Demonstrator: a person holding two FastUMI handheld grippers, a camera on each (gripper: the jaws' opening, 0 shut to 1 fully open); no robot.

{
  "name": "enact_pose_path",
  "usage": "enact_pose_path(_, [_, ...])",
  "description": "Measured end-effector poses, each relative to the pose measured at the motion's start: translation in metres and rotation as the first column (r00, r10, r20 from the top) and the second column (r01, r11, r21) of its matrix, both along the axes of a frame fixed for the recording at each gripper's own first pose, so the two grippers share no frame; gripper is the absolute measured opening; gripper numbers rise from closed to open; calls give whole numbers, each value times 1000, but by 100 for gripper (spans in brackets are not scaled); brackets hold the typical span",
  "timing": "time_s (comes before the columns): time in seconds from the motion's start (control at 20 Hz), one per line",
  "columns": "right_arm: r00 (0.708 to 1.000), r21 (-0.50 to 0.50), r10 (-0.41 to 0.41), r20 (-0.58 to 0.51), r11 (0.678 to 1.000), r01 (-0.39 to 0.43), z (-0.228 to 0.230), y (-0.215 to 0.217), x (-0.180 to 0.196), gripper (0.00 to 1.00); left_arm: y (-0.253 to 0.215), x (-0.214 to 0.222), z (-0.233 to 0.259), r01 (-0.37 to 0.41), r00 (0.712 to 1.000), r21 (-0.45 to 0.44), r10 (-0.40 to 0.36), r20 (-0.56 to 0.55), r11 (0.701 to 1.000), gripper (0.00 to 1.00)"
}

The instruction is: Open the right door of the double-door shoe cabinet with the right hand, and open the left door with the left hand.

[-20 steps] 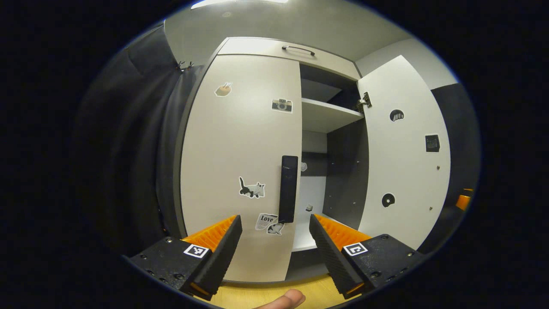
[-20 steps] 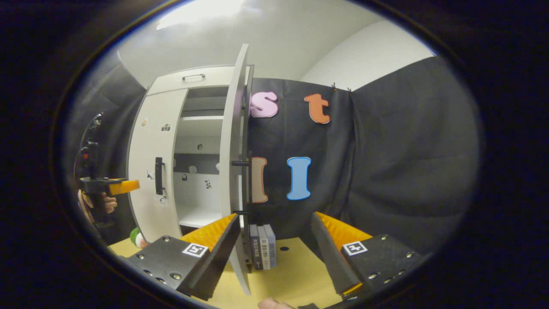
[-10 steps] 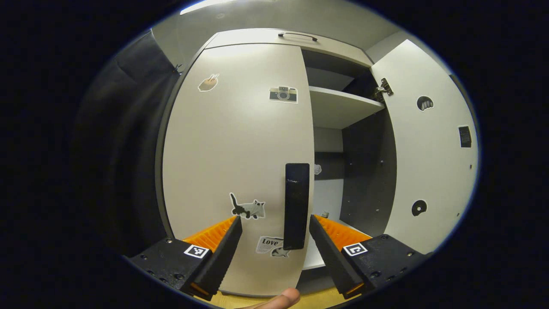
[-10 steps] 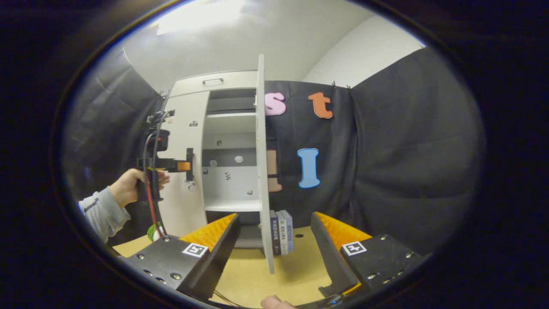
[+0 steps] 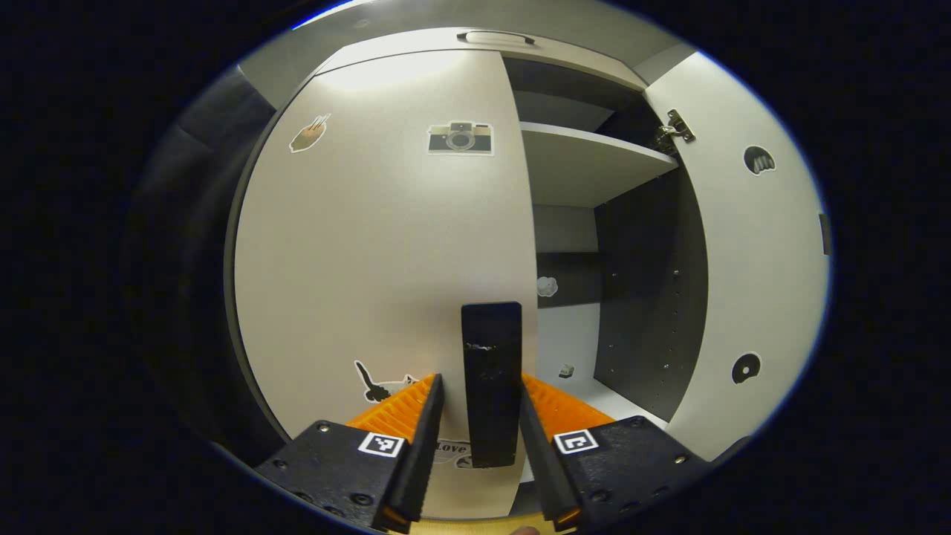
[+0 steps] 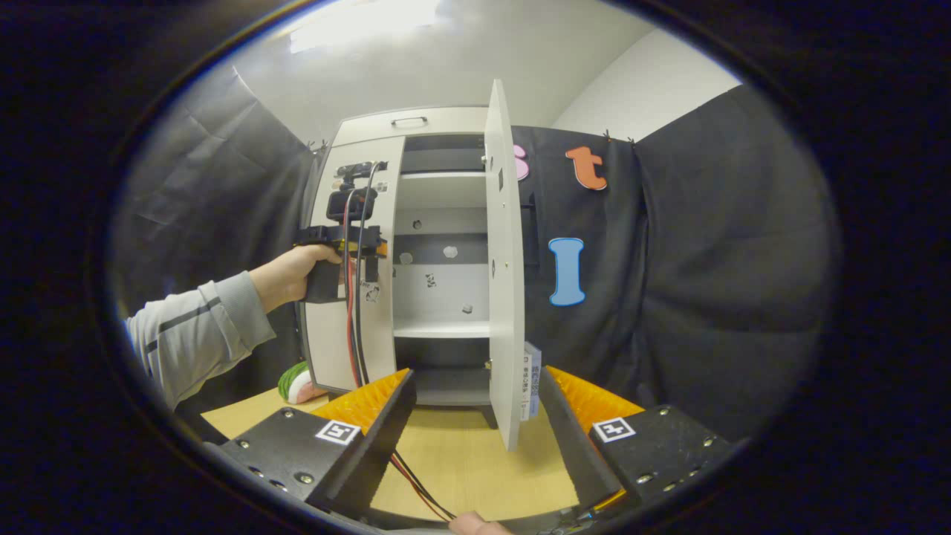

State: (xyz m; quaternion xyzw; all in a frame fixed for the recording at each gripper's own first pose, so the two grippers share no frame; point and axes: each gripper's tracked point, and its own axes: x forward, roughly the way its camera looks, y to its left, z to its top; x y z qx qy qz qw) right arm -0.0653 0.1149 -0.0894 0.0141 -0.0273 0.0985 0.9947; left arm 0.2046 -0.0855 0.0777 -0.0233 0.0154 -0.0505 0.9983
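The white left door [image 5: 371, 223] of the shoe cabinet is closed, stickers on its face. Its black upright handle [image 5: 490, 371] stands between the fingers of my left gripper [image 5: 481, 380]. The jaws have narrowed around it: the right finger [image 5: 550, 416] meets the handle, while a thin gap shows at the left one. The right door [image 5: 750, 260] is swung wide, baring the shelf [image 5: 587, 160]. In the right gripper view that right door [image 6: 505, 260] shows edge-on. My right gripper [image 6: 475, 386] hangs open and empty, well back from it. A hand [image 6: 293, 271] holds the left gripper [image 6: 371, 249] at the left door [image 6: 371, 334].
The cabinet stands on a light wooden surface [image 6: 461, 461]. Books [image 6: 531, 390] lean behind the open right door. A green and white round thing [image 6: 297, 385] lies at the cabinet's left foot. Red and black cables [image 6: 353, 327] hang from the left gripper. Black cloth surrounds the cabinet.
My left gripper has moved in on the left door's handle and its fingers have narrowed around it. My right gripper has drawn back from the open right door.
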Motion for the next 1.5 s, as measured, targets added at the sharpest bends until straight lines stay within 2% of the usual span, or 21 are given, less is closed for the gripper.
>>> enact_pose_path(0.05, [1000,5,0,0,1000,0,0,-1,-1,98,-3,1,-1,3,1000,-6,-3,-11,1000,58])
enact_pose_path(0.1, [1000,14,-4,0,1000,4,2,-4,-2,98,-7,-1,-2,11,1000,2,-11,-20,1000,55])
enact_pose_path(0.15, [1000,24,-7,-1,1000,7,2,-6,-3,98,-9,-1,0,17,1000,14,-17,-10,1000,49])
enact_pose_path(0.2, [1000,33,-8,0,999,8,2,-8,-4,98,-8,1,-2,15,1000,19,-14,-16,1000,33])
enact_pose_path(0.4, [1000,46,-20,1,999,20,4,-13,-6,98,-8,1,-2,11,1000,11,-11,-19,1000,27])
enact_pose_path(0.7, [999,41,-40,-2,998,40,2,-19,-6,98,-5,-11,-3,-12,999,21,13,-32,1000,25])
enact_pose_path(1.1, [999,43,-50,-5,998,51,2,-15,-7,98,11,-68,-2,60,998,21,-59,-36,998,24])
enact_pose_path(1.5, [999,40,-33,-9,999,33,0,1,-8,98,54,-132,1,104,994,37,-103,-23,994,24])
